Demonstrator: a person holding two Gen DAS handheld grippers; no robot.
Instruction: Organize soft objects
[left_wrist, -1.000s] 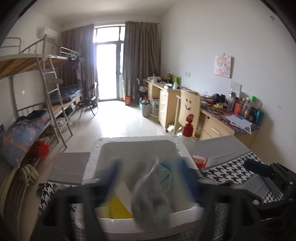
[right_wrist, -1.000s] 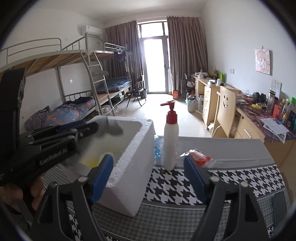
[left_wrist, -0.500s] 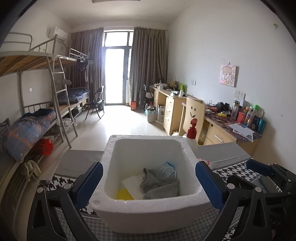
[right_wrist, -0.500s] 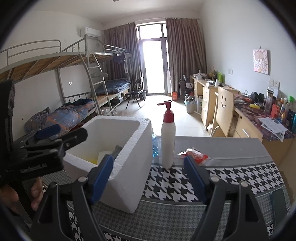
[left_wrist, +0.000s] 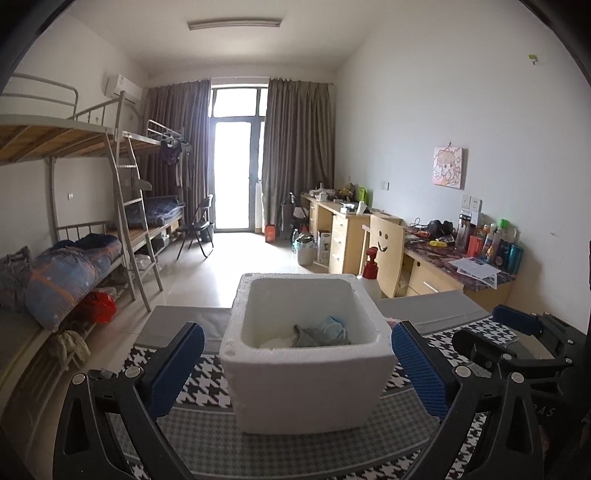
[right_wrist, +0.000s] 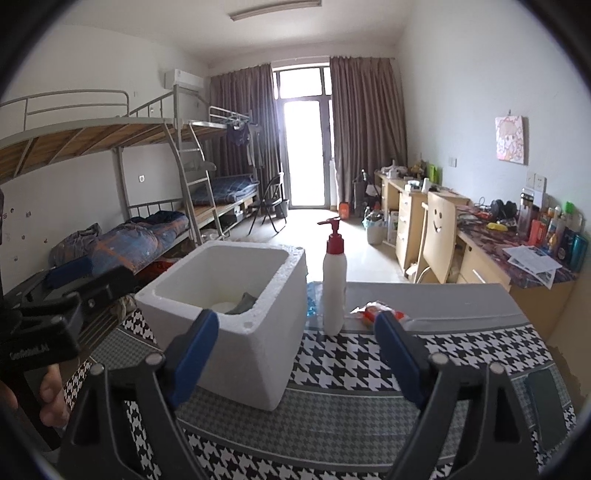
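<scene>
Both claws stand wide and empty: the left claw (left_wrist: 297, 363) frames the foam box (left_wrist: 308, 373) at centre, its jaws just widened after releasing the grey cloth (left_wrist: 308, 334) inside; the right claw (right_wrist: 295, 354) should next take only soft items.

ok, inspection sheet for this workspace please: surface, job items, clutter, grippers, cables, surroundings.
Surface: houndstooth cloth over the table.
Job's things: white foam box holding a grey cloth and a blue mask.
Clutter: pump bottle; red-and-white packet.
Grippers: left gripper open and empty, astride the box; right gripper open and empty; both have just been opening.
Cables: nothing seen.
Surroundings: bunk beds, desks, curtained door.
</scene>
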